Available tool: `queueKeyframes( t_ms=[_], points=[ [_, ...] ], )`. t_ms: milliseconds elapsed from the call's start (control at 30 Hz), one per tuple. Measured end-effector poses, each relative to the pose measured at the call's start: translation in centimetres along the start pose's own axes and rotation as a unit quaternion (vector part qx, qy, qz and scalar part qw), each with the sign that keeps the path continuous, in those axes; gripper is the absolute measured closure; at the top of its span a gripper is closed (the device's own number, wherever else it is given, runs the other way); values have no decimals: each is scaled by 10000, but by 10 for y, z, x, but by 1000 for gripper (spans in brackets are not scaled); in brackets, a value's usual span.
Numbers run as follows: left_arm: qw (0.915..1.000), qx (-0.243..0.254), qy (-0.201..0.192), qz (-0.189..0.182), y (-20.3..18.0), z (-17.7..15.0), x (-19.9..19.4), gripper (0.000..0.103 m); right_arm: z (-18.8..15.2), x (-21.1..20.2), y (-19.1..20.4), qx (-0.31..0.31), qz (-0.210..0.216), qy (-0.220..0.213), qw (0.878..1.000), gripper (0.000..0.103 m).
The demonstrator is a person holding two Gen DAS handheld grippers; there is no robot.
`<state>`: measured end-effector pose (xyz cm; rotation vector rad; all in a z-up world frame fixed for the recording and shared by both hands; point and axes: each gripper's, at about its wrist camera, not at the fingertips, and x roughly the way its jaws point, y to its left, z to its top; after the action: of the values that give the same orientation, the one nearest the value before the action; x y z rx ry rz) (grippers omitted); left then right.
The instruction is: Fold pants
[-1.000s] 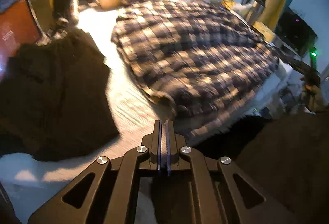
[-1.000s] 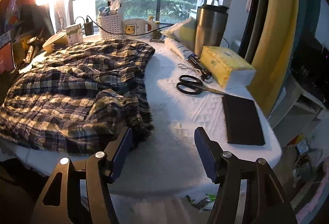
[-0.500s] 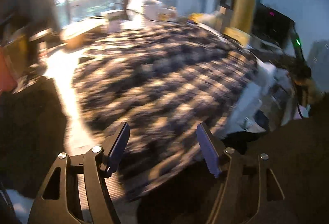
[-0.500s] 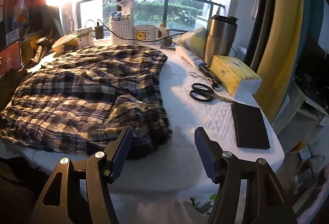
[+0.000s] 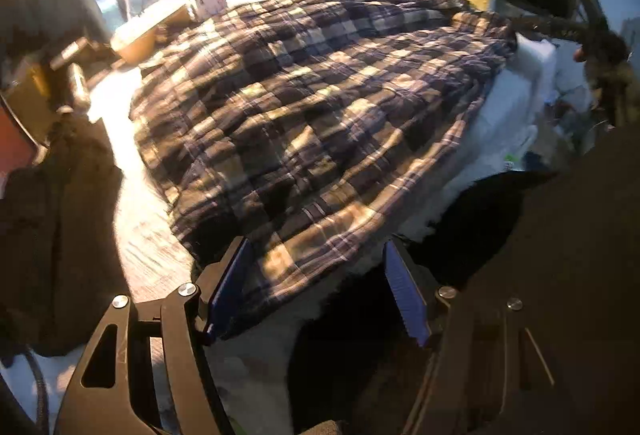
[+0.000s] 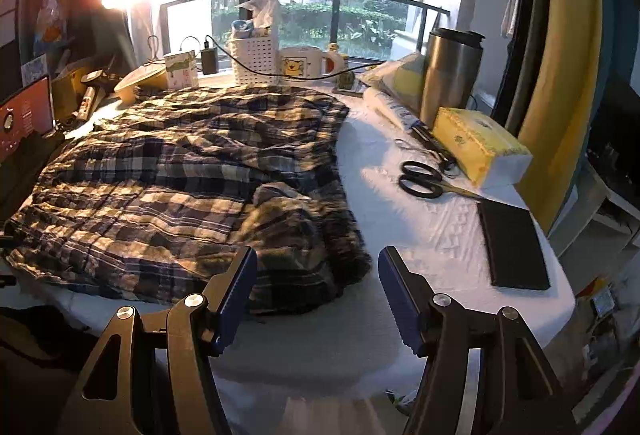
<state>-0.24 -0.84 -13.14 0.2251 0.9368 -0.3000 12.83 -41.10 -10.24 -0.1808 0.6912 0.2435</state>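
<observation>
Plaid pants lie spread over a table with a white cover. In the left wrist view, my left gripper hangs open over their near edge, where the hem runs past the table's edge; its blue pads do not press on the cloth. In the right wrist view, the pants fill the left half of the table, with a bunched, rumpled corner at the near right. My right gripper stands open just in front of that bunch, with nothing between its fingers.
Right of the pants lie black scissors, a yellow tissue pack, a flat black case and a steel tumbler. A white basket and a mug stand by the window. A dark garment lies left.
My left gripper has gone from shut to open and swung right from the dark garment to the pants' near edge. My right gripper has drifted slightly left, still open.
</observation>
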Motion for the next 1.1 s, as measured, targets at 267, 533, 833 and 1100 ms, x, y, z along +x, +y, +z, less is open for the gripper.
queueKeyframes(
  t_ms=[267,533,833,1100],
  points=[
    [9999,2,-91,-44,4,7,5,37,0,-2,4,-150,102,-17,9998,38],
    [9967,-657,-342,-341,23,16,6,95,-19,5,-12,-775,-719,293,9940,37],
    [9931,-983,-487,-406,29,17,9,100,-31,25,31,-2008,-831,102,9760,10],
    [9843,-1385,-814,-735,37,20,-16,101,-19,41,42,-2010,-370,-42,9789,87]
  ],
)
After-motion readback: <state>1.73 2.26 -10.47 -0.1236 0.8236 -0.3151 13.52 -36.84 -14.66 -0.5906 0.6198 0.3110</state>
